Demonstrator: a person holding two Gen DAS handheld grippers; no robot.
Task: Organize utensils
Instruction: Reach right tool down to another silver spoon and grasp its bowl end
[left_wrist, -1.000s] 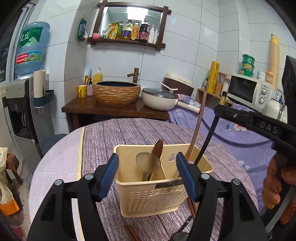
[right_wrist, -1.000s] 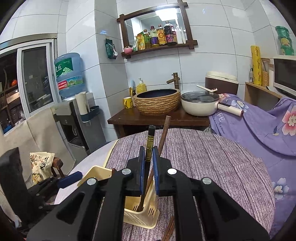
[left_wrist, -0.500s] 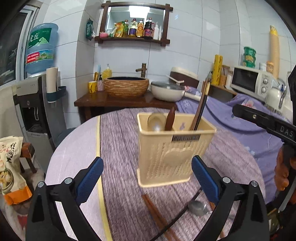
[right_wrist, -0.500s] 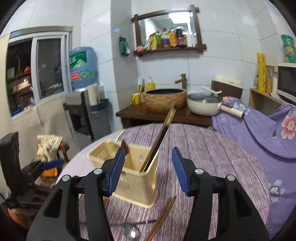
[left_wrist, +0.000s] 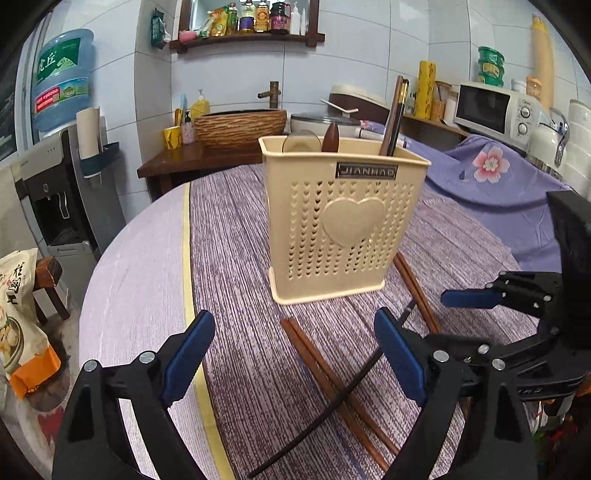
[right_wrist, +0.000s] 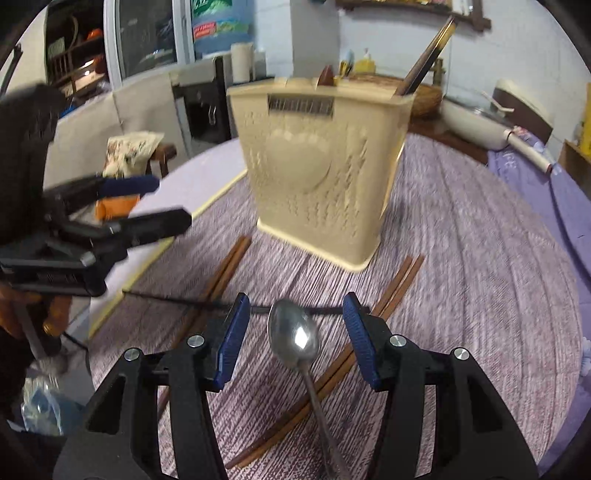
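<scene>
Standing on table: a cream utensil holder with a heart on its front sits upright on the purple striped tablecloth, beyond both grippers.
Inside holder: one pair of dark chopsticks leaning in the right compartment; one brown wooden spoon tip and one pale round spoon bowl in the left part. Their lower ends are hidden by the wall.
Loose on cloth: two pairs of brown chopsticks, one pair left of the holder's near corner, the other pair to its right; one thin black stick lying across them; one metal spoon, bowl towards the holder.
Left gripper: jaws wide, having just closed a little, nothing pressed; the near brown pair and the black stick lie below the gap.
Right gripper: jaws half apart, having just opened; the metal spoon's bowl lies between the blue pads, touching neither that can be seen.
In the way: the black stick crosses over both brown pairs just ahead of the spoon.
Around: wooden side table with a woven basin, a lidded pan, a microwave, a water dispenser.
Hard to make out: the right wrist view is motion-blurred; the spoon's handle end is cut off behind the gripper body.
</scene>
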